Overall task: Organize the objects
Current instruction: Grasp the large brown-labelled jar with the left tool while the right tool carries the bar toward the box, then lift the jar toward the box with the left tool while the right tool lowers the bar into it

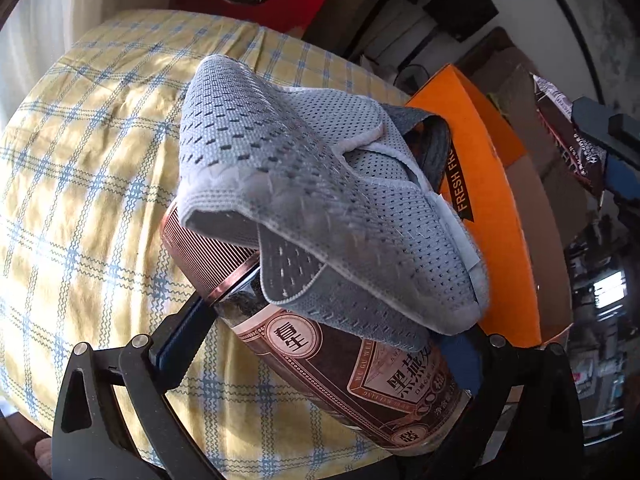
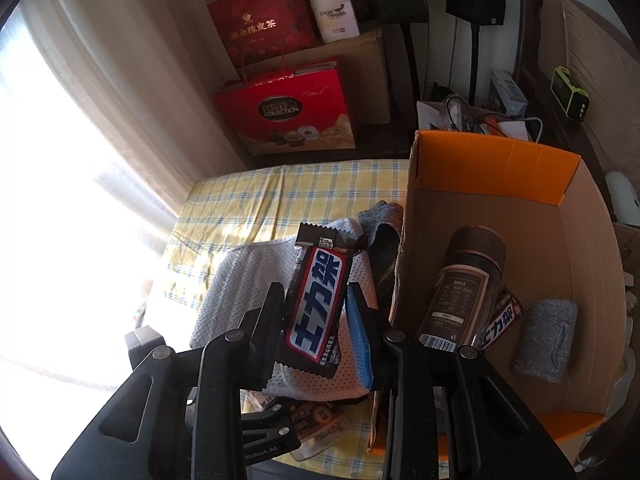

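Mid-carry toward the cardboard box (image 2: 500, 216): right claw (image 2: 316, 312) clamped on candy bar (image 2: 318, 300), left claw (image 1: 320, 344) gripping jar (image 1: 348, 364) (grey mesh strap (image 1: 304, 176) draped over it); next, lowering both inside.

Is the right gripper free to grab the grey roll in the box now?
Probably not: the right gripper is shut on a chocolate bar. The grey roll lies uncovered in the box.
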A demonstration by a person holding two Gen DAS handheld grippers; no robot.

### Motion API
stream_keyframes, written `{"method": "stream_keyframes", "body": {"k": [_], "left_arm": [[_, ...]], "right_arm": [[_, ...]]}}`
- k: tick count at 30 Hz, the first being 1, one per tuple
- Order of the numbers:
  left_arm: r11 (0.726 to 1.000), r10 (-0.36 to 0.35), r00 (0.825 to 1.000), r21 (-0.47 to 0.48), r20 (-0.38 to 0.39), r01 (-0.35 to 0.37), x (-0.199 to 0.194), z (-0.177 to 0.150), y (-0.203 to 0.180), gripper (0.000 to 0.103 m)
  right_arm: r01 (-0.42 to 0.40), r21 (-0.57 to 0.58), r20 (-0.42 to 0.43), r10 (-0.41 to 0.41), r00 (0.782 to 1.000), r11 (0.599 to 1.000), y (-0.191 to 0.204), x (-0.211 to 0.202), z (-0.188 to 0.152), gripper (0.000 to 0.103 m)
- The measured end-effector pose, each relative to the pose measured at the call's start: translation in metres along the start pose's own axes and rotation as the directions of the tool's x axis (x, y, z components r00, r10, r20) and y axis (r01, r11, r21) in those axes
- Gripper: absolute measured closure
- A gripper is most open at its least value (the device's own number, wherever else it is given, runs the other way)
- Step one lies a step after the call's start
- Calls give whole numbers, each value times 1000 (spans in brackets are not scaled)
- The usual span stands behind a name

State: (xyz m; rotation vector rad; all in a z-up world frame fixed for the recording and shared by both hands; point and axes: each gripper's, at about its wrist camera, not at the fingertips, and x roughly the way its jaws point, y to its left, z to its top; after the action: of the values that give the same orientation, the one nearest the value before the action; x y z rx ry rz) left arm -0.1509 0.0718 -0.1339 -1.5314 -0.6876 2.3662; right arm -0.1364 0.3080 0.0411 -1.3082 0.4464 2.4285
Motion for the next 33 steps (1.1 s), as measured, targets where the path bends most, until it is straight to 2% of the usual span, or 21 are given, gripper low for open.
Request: {"method": "stream_keyframes", "body": {"k": [3,7,14,18,20,22,28,33], "left_arm": [[1000,-19,999,5,-30,19,-5,0,8,11],[999,-5,999,46,-43,7,-18,-3,21,19],[994,35,997,104,-74,-27,-38,-12,39,17],[996,46,993,76,-104,-38,-26,-4,34,9],[995,53,995,94,-84,-45,-24,-8,31,9],[994,30,997,105,-75,-22,-24,-10,28,18],[989,53,994,146,-97,-39,-39,-15,34,31],[989,71,995,138,-70,-61,-57,-14,54,38]], "right_arm": [[13,2,9,-13,1000,1000,-6,-10,0,72],[25,11,25,-26,999,1000,-20,-25,-1,72],[37,54,32,-39,999,998,-46,-35,-6,72],[41,63,24,-42,999,997,-51,-32,-9,72],[40,67,20,-41,999,997,-52,-30,-10,72],[44,72,15,-45,999,996,-54,-29,-12,72],[45,75,18,-47,999,996,-58,-34,-15,72],[36,77,20,-38,999,996,-57,-32,-14,72]]}}
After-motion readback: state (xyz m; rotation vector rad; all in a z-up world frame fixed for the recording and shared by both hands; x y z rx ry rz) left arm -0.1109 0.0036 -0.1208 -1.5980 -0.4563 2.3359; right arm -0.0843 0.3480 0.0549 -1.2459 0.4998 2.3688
